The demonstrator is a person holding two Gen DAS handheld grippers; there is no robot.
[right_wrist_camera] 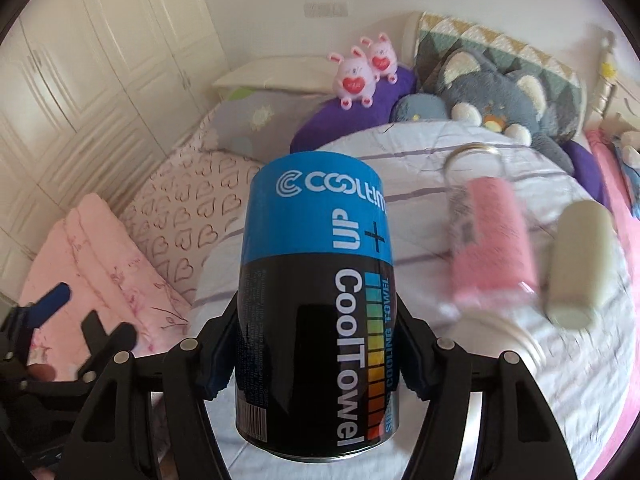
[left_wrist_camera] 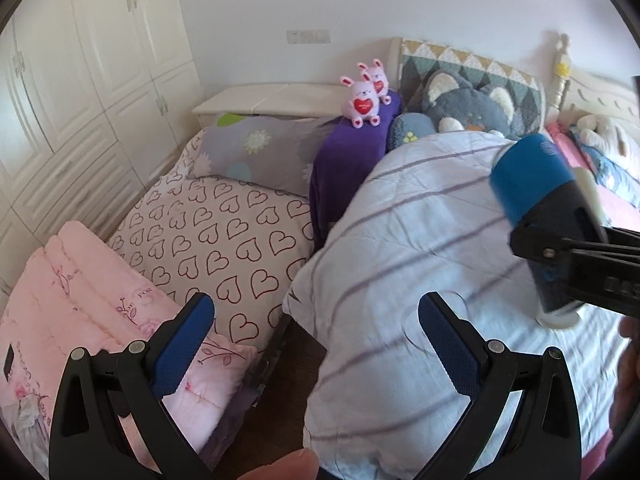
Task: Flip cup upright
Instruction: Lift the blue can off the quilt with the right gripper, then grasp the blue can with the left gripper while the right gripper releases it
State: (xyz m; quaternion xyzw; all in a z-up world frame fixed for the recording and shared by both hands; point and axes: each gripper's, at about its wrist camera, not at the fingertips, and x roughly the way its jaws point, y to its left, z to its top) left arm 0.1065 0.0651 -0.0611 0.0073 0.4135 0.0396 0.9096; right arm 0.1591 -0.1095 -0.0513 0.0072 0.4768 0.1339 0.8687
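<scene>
The cup is a blue and black "CoolTowel" cylinder (right_wrist_camera: 316, 300). My right gripper (right_wrist_camera: 312, 352) is shut on its black lower part and holds it above the striped quilt (right_wrist_camera: 400, 152), blue end pointing away. In the left wrist view the same cup (left_wrist_camera: 536, 200) hangs tilted at the right, clamped by the right gripper (left_wrist_camera: 560, 248). My left gripper (left_wrist_camera: 316, 336) is open and empty, low over the gap between the heart-print bedding (left_wrist_camera: 224, 240) and the striped quilt (left_wrist_camera: 400, 240). The left gripper also shows at the left edge of the right wrist view (right_wrist_camera: 52, 304).
A clear jar with a pink roll inside (right_wrist_camera: 492, 240) and a cream cylinder (right_wrist_camera: 576, 264) lie on the quilt at the right, blurred. Pink plush rabbits (left_wrist_camera: 366, 96), a grey plush cat (left_wrist_camera: 472, 108), pillows and a folded pink quilt (left_wrist_camera: 80, 312) fill the bed. White wardrobes (left_wrist_camera: 80, 80) stand left.
</scene>
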